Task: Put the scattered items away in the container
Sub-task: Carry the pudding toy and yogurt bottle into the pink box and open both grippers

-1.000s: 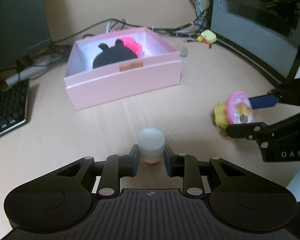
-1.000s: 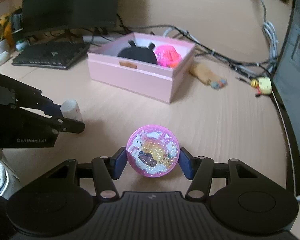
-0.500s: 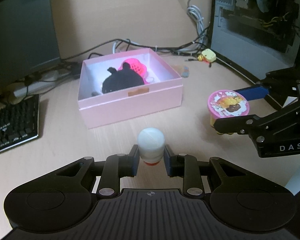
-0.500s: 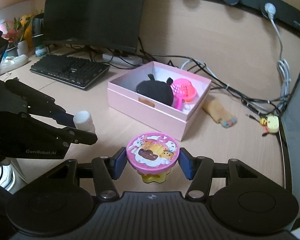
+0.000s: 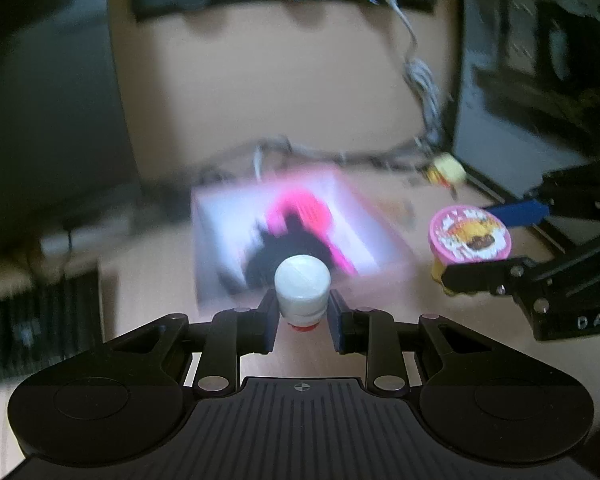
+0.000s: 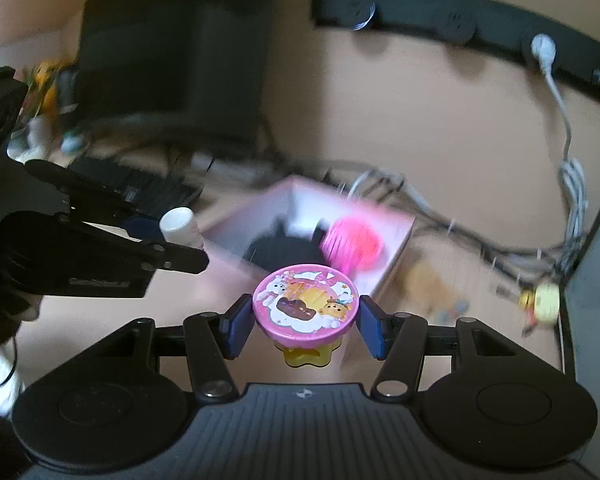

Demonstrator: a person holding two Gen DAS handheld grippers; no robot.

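Lifted clear of the desk since a second ago, both grippers carrying their loads up and toward the box. Nearest in the left wrist view: left gripper (image 5: 302, 322) clenched on a small white-capped bottle (image 5: 302, 288) with a red base, held upright between the pads. Off to the right there, right gripper (image 5: 496, 248) grasping a pink round-lidded toy (image 5: 469, 233) printed with cartoon animals over a yellow base; same toy (image 6: 305, 302) gripped at its lid rim in the right wrist view, lid facing up. Beyond both, blurred by motion: open pink box (image 6: 396, 256) on the wooden desk (image 5: 148, 264), already holding a black plush (image 6: 284, 249) and a bright pink mesh item (image 6: 352, 246). Farther back, a small yellow toy (image 6: 544, 298) by the cables, apparently yet to be tidied. Best now: carry each load fully over the box walls, lower into free floor beside the plush, release one at a time, keep the two grippers apart to avoid a clash.
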